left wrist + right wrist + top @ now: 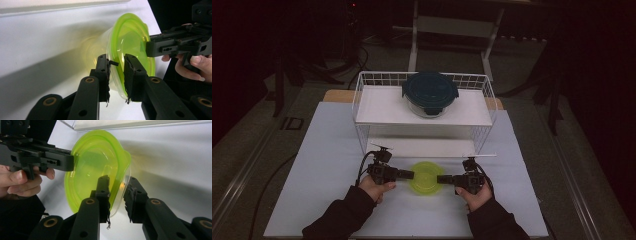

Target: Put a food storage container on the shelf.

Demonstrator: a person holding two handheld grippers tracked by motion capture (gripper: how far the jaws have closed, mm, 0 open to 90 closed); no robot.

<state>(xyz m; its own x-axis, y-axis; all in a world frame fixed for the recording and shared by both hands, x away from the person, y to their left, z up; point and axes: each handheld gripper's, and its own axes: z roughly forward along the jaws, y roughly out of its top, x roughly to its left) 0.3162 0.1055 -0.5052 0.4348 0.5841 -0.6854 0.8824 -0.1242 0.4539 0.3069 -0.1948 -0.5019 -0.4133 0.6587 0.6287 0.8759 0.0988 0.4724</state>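
A clear round container with a yellow-green lid (426, 177) sits on the white table, in front of the rack. My left gripper (412, 175) reaches in level from the left, and its jaws pinch the rim: one pad on the lid, the other under the clear wall. My right gripper (439, 178) does the same from the right. In the left gripper view the rim of the lidded container (130, 37) runs between my left gripper (117, 66), with the right gripper (150, 47) across it. In the right gripper view my right gripper (117, 185) clamps the lidded container (95, 157) opposite the left gripper (71, 161).
A white wire rack (362, 100) stands just behind the container. On its upper shelf rests a glass container with a dark teal lid (430, 92). Its lower shelf (422, 146) is bare. The white table top (322, 165) spreads wide on both sides.
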